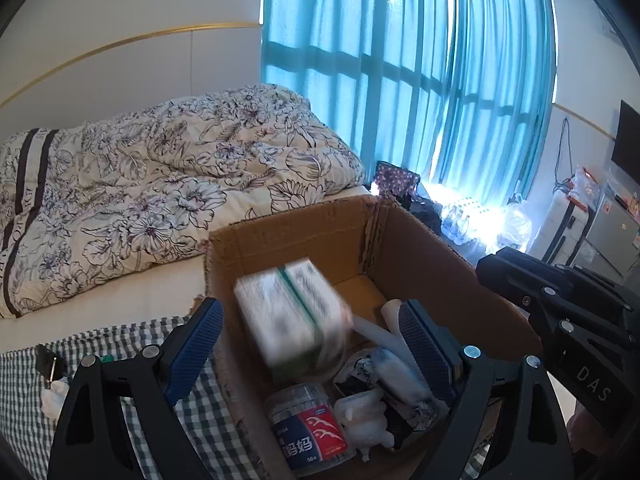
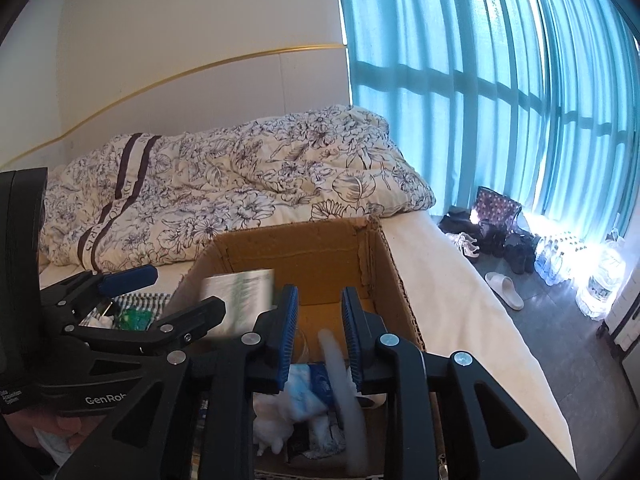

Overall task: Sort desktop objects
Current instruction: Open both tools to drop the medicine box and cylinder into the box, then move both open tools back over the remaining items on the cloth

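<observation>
Overhead, left gripper spread wide above the cardboard box; a blurred white-and-green carton sits between its fingers, touching neither. Box contents: clear round tub with red-and-blue label, Chinese characters partly legible, at 6 o'clock; white crumpled plastic wraps beside it; a white tube smeared by motion. Right gripper half parted over the same box, gripping nothing; "GenRob" reads on the left unit's body, "DAS" on the right's. Box rests on a checked cloth. Floral duvet at 10 o'clock, teal curtains at 1 o'clock.
</observation>
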`<state>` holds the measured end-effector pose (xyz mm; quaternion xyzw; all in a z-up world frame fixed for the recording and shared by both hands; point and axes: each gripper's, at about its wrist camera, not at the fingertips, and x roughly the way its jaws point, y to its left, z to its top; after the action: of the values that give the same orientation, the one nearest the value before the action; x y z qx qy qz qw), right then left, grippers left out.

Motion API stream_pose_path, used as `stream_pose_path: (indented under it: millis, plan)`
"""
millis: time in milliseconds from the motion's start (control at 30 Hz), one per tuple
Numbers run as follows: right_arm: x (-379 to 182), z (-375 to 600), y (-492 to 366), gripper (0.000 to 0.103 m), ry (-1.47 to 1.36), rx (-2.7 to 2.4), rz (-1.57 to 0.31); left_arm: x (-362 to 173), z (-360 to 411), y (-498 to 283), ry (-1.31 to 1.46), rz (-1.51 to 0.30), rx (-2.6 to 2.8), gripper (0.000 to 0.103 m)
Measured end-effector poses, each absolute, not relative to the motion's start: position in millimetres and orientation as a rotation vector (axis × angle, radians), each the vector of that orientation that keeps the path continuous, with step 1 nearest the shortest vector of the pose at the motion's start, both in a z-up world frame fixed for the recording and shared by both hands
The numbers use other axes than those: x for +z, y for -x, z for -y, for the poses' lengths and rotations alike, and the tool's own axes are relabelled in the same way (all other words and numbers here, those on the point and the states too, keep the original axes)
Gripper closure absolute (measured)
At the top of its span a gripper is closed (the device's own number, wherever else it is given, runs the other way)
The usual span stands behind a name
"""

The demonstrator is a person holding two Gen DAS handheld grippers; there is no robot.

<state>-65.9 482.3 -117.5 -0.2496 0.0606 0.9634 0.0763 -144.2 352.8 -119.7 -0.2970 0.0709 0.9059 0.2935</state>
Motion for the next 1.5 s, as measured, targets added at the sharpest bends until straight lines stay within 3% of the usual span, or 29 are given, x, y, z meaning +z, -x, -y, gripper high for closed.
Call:
stream_pose_path:
  millis: [800,867,933,1033,1300,1500]
  plan:
    - [-45.0,-437.2,14.6,0.08,0.582,2.936,-0.11,-46.0,-286.2,95.5,0.656,-0.118,2.511,0.011]
    - [-41.5,-432.5,9.9,0.067,0.57,2.935,-0.11,-40.6,-279.1,91.0,0.643,-0.114,2.521,0.011]
    - [-37.7,-429.4,4.3,0.045,0.551,2.936,-0.113,-35.3,-271.3,87.0,0.631,-0.108,2.533,0.011]
    - [-32.0,-424.6,-3.3,0.04,0.524,2.933,-0.114,-28.9,-258.8,81.7,0.617,-0.1,2.55,0.011]
    - [-17.7,-410.7,-21.2,0.011,0.454,2.917,-0.118,-14.7,-228.9,66.4,0.58,-0.086,2.601,0.01]
    - [-9.9,-399.6,-31.9,0.0,0.428,2.931,-0.113,-9.9,-205.8,58.0,0.575,-0.05,2.626,0.005]
